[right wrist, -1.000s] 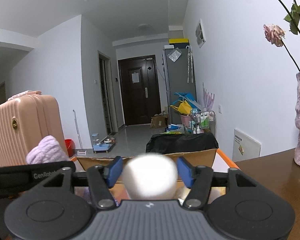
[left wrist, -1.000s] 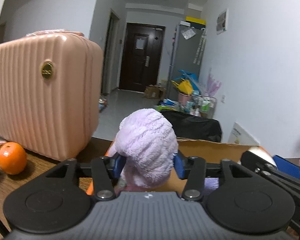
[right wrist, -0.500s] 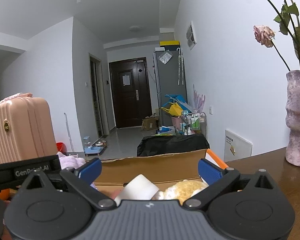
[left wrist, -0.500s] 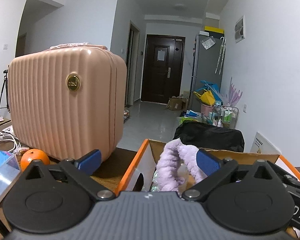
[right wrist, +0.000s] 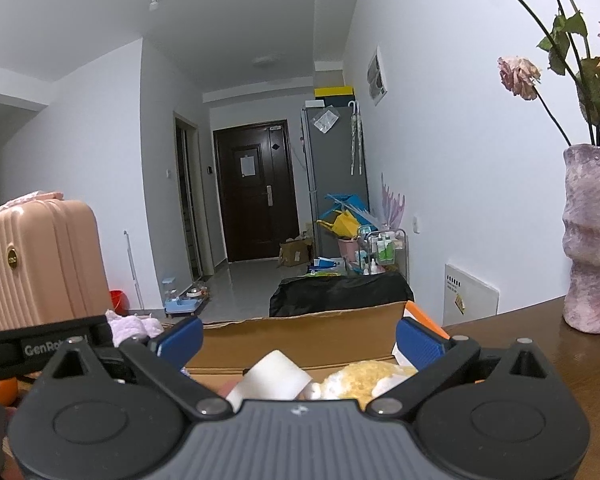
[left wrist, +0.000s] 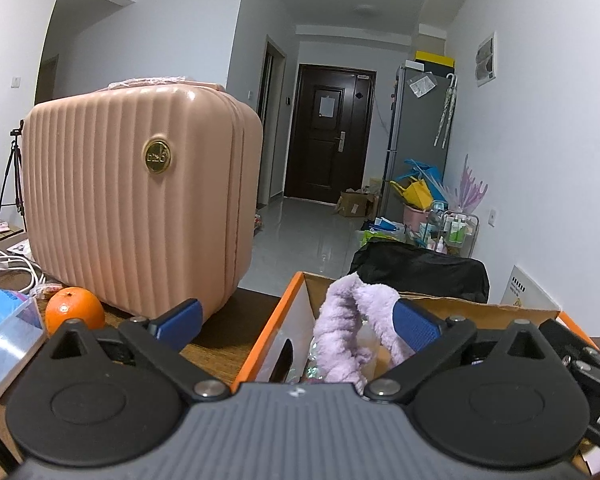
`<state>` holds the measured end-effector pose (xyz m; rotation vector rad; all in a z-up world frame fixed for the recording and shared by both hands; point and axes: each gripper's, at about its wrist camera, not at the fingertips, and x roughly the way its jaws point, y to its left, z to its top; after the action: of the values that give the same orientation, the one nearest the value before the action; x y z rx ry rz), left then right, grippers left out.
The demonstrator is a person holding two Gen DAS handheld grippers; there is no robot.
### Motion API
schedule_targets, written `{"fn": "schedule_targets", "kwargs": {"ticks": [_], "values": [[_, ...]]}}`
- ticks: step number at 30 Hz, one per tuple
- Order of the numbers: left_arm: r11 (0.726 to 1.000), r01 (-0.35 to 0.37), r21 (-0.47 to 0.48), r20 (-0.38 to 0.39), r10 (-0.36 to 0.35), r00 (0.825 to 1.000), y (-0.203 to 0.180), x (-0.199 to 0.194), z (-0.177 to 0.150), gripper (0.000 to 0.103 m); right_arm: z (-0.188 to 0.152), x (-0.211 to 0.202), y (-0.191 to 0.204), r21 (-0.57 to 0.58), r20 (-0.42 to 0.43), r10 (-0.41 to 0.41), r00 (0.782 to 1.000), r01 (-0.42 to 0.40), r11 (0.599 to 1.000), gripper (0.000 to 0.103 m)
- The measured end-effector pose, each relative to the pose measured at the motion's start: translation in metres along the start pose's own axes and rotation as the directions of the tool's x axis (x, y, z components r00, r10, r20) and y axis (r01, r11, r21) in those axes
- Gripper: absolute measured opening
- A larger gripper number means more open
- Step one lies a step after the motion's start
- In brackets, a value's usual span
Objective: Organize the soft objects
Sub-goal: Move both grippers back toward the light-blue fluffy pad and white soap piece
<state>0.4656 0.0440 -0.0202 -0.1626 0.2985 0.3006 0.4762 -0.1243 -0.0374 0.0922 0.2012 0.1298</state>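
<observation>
A cardboard box with an orange rim (left wrist: 290, 300) stands on the wooden table. A fluffy lilac cloth (left wrist: 346, 332) hangs over the box's inside, leaning against my left gripper's right finger. My left gripper (left wrist: 296, 322) is open wide above the box's left edge. In the right wrist view the box (right wrist: 300, 338) holds a white foam piece (right wrist: 274, 374) and a yellow fluffy item (right wrist: 364, 378). My right gripper (right wrist: 298, 338) is open and empty above them. The lilac cloth (right wrist: 130, 328) shows at the left.
A pink ribbed suitcase (left wrist: 136, 200) stands on the table left of the box. An orange (left wrist: 74, 314) and a blue-white tissue pack (left wrist: 4, 332) lie in front of it. A purple vase (right wrist: 592, 240) with dried roses stands at the right.
Both grippers opened. The left one released the lilac cloth into the box, the right one dropped the white foam piece into the box. Both have drawn back a little.
</observation>
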Motion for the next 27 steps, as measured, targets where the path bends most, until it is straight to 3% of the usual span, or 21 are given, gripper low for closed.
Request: {"fn": "schedule_targets", "kwargs": {"ticks": [17,27], "values": [[1.0,-0.019,0.002,0.029,0.019,0.999,0.029,-0.051,-0.013,0.103,-0.008,-0.059,0.002,-0.041,0.058,0.023,0.998,-0.02,0.999,0.103],[0.999,-0.035,0.006,0.017,0.035,0.999,0.055,-0.089,-0.024,0.103,-0.022,-0.108,0.003,-0.046,0.048,0.026,0.999,-0.024,0.999,0.103]]}}
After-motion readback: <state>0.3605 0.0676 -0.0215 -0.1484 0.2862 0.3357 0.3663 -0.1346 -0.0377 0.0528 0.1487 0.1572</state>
